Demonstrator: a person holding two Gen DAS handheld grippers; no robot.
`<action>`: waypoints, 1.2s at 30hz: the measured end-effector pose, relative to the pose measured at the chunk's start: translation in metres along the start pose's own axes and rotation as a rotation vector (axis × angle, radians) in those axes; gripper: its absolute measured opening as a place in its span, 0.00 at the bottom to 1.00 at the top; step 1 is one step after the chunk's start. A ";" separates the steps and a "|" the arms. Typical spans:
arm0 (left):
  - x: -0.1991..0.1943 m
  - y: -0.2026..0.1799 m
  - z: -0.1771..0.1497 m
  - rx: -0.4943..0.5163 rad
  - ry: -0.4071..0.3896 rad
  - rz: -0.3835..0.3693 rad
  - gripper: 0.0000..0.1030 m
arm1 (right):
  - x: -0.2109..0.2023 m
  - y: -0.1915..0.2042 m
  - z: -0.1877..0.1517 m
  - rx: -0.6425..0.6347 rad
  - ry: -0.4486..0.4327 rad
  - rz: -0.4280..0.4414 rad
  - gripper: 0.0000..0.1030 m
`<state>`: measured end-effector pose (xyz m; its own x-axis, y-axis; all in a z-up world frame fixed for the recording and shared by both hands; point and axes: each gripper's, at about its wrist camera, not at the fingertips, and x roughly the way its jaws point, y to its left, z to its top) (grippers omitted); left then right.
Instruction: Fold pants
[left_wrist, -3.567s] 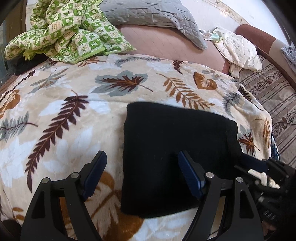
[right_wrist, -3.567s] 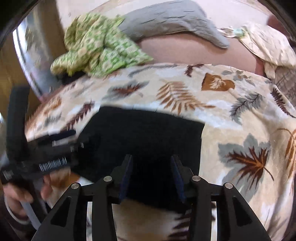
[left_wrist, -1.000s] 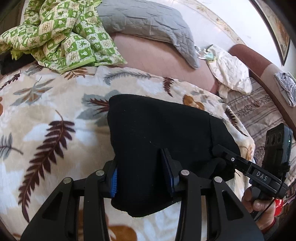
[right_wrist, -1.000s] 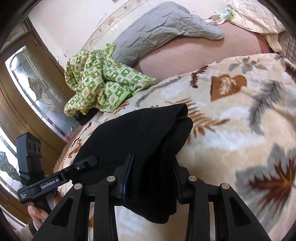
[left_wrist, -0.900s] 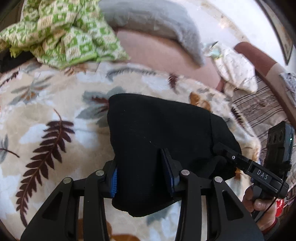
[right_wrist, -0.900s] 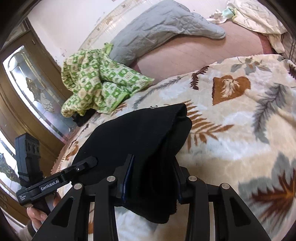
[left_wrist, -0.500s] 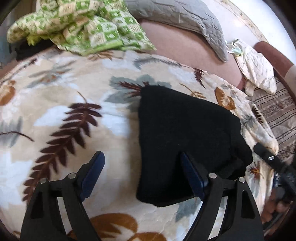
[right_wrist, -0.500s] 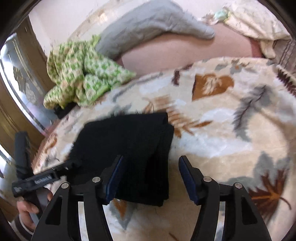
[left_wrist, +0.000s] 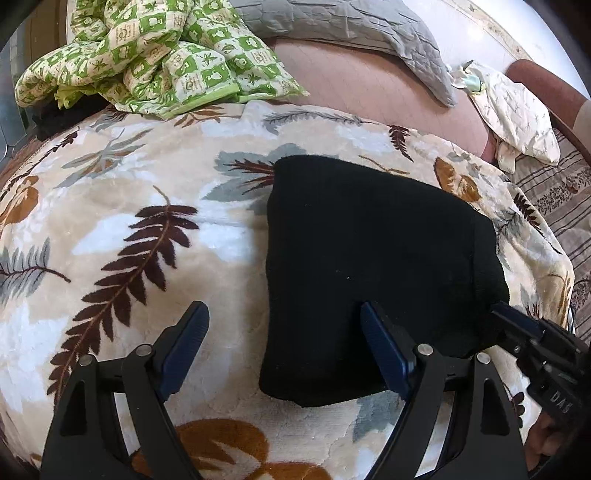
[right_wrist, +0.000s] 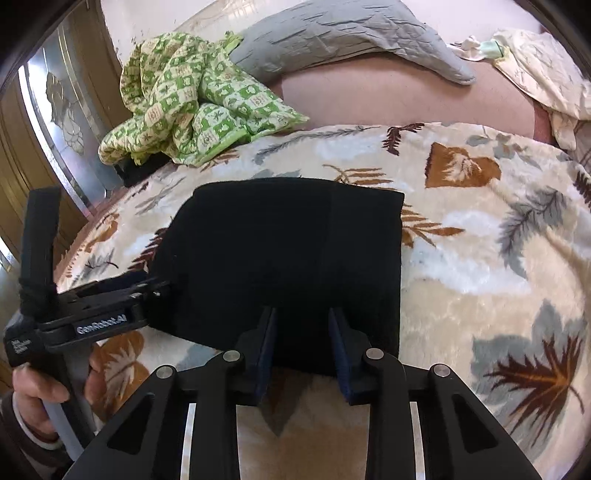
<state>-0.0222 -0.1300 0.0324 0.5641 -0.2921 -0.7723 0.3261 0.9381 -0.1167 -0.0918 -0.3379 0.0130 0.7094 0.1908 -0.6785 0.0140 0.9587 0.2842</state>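
Note:
The black pants (left_wrist: 369, 240) lie folded into a thick flat rectangle on the leaf-patterned blanket (left_wrist: 129, 221). My left gripper (left_wrist: 282, 308) is open wide over their near left corner, one finger above the blanket and the other above the fabric, gripping nothing. In the right wrist view the pants (right_wrist: 280, 240) fill the middle. My right gripper (right_wrist: 302, 314) sits at their near edge with its jaws closing. Black fabric lies flat between the narrow jaws and does not look pinched. Each gripper shows in the other's view: the right one (left_wrist: 535, 343), the left one (right_wrist: 110, 302).
A green checked quilt (right_wrist: 192, 99) is bunched at the blanket's far left, with a grey pillow (right_wrist: 351, 37) behind it. A cream cloth (left_wrist: 517, 107) lies at the far right. A wooden door with glass (right_wrist: 55, 110) stands left. A hand (right_wrist: 33, 387) holds the left gripper.
Both grippers let go of the pants, which now lie flat on the blanket. The left jaws sprang wide open. The right jaws opened, then narrowed again at the near edge.

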 end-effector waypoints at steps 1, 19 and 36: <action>-0.002 0.000 0.001 0.002 -0.001 0.002 0.82 | -0.003 0.000 0.003 0.003 -0.001 0.004 0.29; 0.015 -0.009 0.037 0.062 -0.022 0.039 0.82 | 0.018 -0.018 0.051 0.067 -0.033 -0.052 0.39; 0.019 -0.009 0.036 0.053 0.003 0.029 0.84 | 0.010 -0.007 0.047 0.031 -0.009 -0.056 0.50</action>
<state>0.0128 -0.1511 0.0419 0.5716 -0.2640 -0.7769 0.3493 0.9351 -0.0607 -0.0516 -0.3527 0.0358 0.7129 0.1349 -0.6882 0.0760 0.9607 0.2670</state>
